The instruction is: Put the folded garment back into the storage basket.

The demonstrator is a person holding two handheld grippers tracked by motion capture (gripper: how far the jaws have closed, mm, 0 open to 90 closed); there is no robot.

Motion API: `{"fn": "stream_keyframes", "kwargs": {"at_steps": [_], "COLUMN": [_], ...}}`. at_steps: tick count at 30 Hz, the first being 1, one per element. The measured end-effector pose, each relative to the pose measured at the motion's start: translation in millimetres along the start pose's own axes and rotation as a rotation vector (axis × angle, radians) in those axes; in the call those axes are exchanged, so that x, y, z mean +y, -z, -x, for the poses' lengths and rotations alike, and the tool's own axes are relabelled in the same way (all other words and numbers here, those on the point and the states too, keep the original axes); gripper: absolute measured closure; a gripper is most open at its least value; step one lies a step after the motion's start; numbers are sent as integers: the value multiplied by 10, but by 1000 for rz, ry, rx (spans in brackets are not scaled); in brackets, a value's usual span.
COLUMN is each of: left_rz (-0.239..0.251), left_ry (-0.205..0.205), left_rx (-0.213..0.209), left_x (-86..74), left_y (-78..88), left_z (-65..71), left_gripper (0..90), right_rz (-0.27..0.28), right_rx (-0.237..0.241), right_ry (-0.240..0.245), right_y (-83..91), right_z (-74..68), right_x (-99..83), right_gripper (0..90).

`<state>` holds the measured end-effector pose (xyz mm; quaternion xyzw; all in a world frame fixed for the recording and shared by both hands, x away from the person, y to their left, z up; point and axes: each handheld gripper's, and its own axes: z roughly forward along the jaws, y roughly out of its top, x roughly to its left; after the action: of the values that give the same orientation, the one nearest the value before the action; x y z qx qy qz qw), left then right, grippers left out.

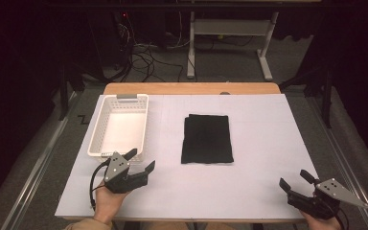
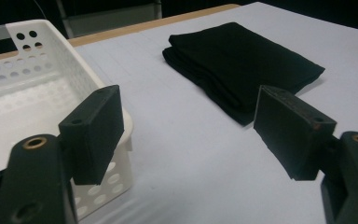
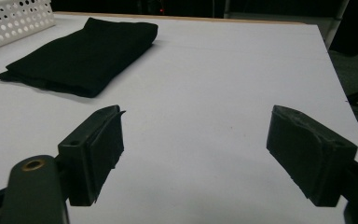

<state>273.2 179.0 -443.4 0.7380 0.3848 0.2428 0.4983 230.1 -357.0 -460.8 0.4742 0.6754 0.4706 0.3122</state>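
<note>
White table [image 1: 249, 191]: a folded black cloth [image 1: 207, 139] is laid right of the basket [image 1: 97, 125]; left gripper [image 1: 143, 161] and right gripper [image 1: 294, 180] are held open, empty.

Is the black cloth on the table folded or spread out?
Folded. The black cloth lies as a compact rectangle, with stacked layers showing along its near edge in the left gripper view.

Black folded cloth [image 1: 207, 139], white basket [image 1: 98, 125] (round perforations), white table sheet [image 1: 258, 143], black left gripper [image 1: 140, 161], black right gripper [image 1: 295, 179]
</note>
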Motion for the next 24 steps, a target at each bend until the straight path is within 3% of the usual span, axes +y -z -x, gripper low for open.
{"fn": "stream_keyframes", "kwargs": {"at_steps": [24], "left_rz": [-4], "left_ry": [-6], "left_rx": [-54], "left_x": [123], "left_y": [-197], "left_z": [150], "left_gripper": [219], "right_rz": [1], "right_rx": [2], "right_ry": [-3], "right_y": [3], "right_z": [3], "right_x": [-1], "right_gripper": [192]}}
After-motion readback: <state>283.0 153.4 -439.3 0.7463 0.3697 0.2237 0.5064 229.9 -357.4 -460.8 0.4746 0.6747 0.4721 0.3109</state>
